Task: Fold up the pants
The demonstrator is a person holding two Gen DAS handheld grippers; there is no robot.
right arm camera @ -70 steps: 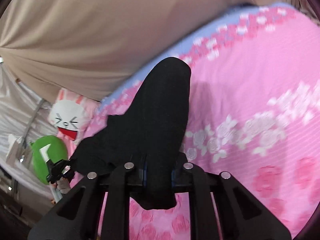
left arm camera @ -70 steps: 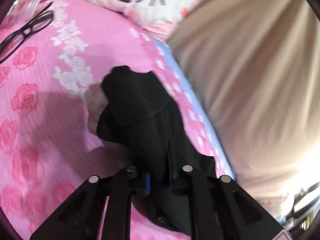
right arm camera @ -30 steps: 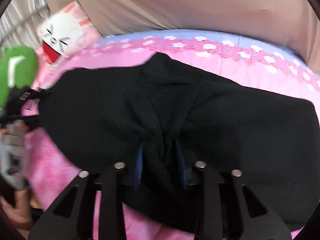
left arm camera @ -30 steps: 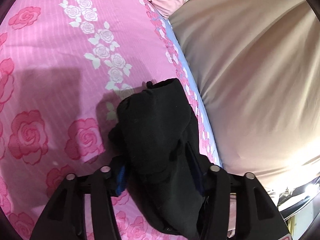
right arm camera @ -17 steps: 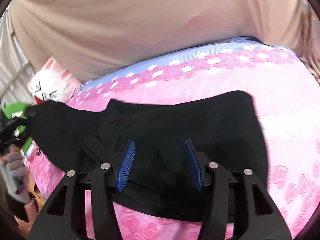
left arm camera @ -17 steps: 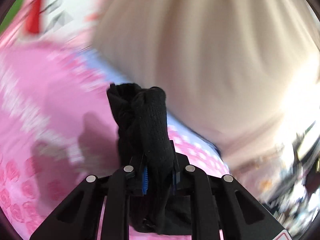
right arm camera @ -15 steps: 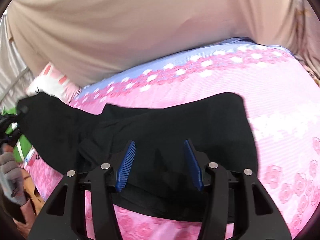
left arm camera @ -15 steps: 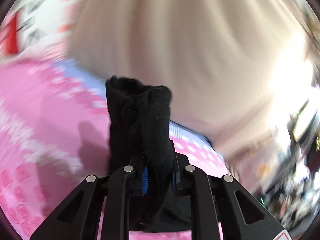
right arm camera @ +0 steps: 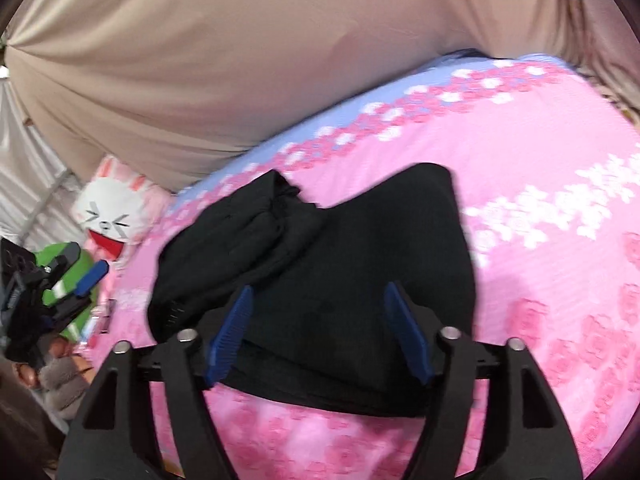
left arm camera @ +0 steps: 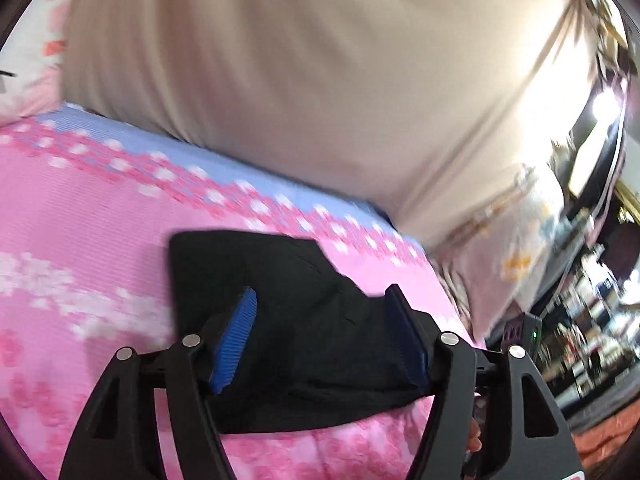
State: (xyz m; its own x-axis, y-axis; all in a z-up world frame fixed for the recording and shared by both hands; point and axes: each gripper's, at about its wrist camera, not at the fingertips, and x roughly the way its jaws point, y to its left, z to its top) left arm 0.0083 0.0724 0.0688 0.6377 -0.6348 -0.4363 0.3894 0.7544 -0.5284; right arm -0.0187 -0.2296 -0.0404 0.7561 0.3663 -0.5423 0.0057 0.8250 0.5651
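Note:
The black pants (left arm camera: pixel 304 320) lie folded in a compact bundle on the pink floral bed sheet (left arm camera: pixel 80 208). They also show in the right wrist view (right arm camera: pixel 340 272), with a thicker folded roll at their left side. My left gripper (left arm camera: pixel 320 300) is open, its blue pads either side of the bundle just above it, holding nothing. My right gripper (right arm camera: pixel 316 300) is open too and hovers over the near edge of the pants. The left gripper also appears at the far left of the right wrist view (right arm camera: pixel 86 276).
A large beige cushion (right arm camera: pixel 240 60) runs along the far edge of the bed. A white bunny pillow (right arm camera: pixel 112 216) and a green toy (right arm camera: pixel 68 280) sit at the left end. Past the bed's right end is a cluttered room (left arm camera: pixel 592 320).
My left gripper was shut on the lifted pants; now it has opened and the pants lie folded on the sheet. My right gripper was open and has stayed over the pants.

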